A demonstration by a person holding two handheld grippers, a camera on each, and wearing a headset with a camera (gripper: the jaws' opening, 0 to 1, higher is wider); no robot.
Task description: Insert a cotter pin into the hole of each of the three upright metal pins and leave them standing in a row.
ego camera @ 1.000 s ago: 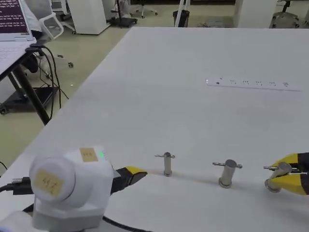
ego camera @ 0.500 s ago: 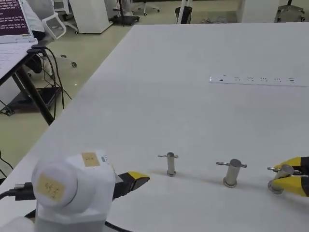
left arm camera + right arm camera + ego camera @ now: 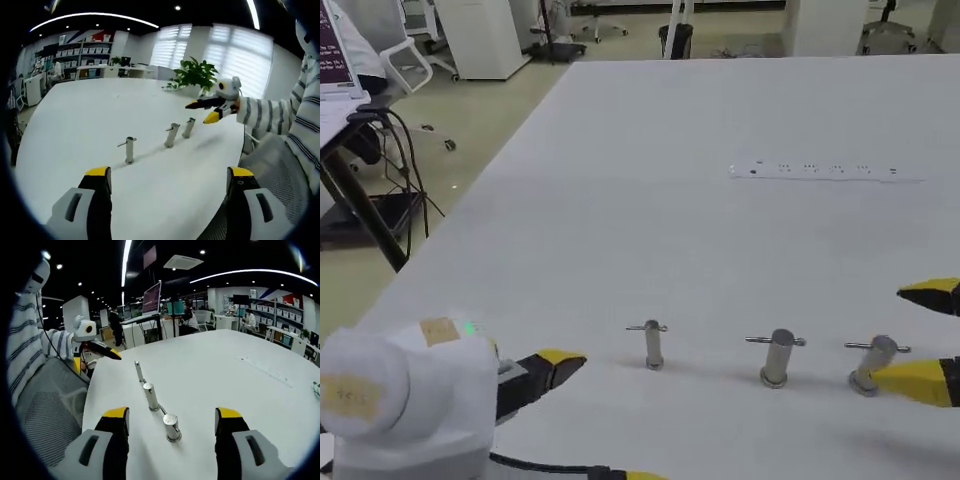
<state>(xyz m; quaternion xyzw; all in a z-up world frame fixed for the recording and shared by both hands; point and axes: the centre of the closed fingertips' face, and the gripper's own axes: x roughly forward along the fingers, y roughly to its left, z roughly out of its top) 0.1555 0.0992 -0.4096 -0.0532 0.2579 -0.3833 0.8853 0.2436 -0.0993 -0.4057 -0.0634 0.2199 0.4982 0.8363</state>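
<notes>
White bench [image 3: 720,230], near edge: three metal pins [image 3: 777,358] standing in row, cotter pin [image 3: 646,327] showing through each. Right tool [image 3: 920,335] jaws apart, straddling rightmost pin [image 3: 868,364]; left tool [image 3: 169,172] gaping, empty. Likely releasing: back off straight, avoid tipping pin.

Three pins [image 3: 775,358] in row on table [image 3: 670,200]; power strip [image 3: 827,171] behind.

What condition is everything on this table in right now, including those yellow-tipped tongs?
left metal pin: upright, cotter pin through it
middle metal pin: upright, cotter pin through it
right metal pin: upright, cotter pin through it
left tongs: open, empty
right tongs: open, empty
power strip: lying flat
</notes>
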